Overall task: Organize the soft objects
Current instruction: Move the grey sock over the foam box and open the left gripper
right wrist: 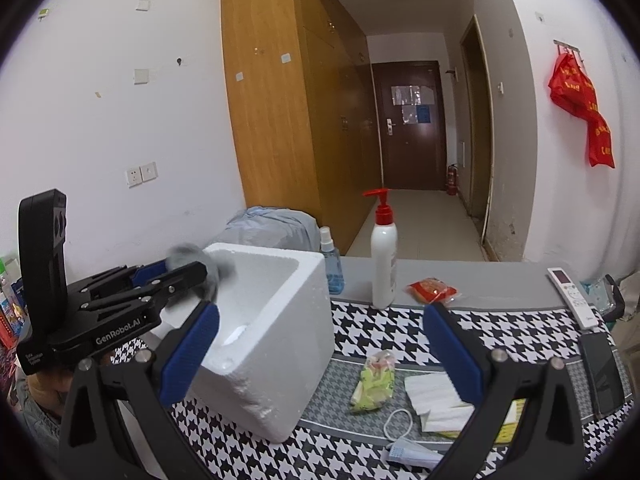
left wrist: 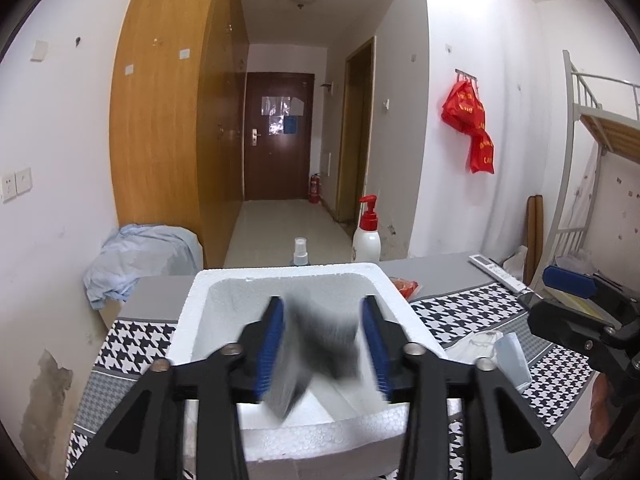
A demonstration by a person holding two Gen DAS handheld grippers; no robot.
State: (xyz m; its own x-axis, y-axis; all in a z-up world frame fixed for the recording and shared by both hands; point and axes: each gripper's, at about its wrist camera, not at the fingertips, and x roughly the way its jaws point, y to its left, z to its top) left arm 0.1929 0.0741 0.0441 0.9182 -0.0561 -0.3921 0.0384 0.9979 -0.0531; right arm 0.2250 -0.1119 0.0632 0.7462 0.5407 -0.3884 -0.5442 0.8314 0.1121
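Left claw (left wrist: 324,340): blue pads spread, poised over open white foam box (left wrist: 192,312). Blurred grey-and-black soft cloth (left wrist: 320,344) between the pads, loose, above the box's hollow. Right claw (right wrist: 320,356): spread, empty.

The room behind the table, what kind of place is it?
Probably a dormitory room: a metal bunk bed stands at one side, tall wooden wardrobes line the wall, and a short hallway leads to a dark entrance door.
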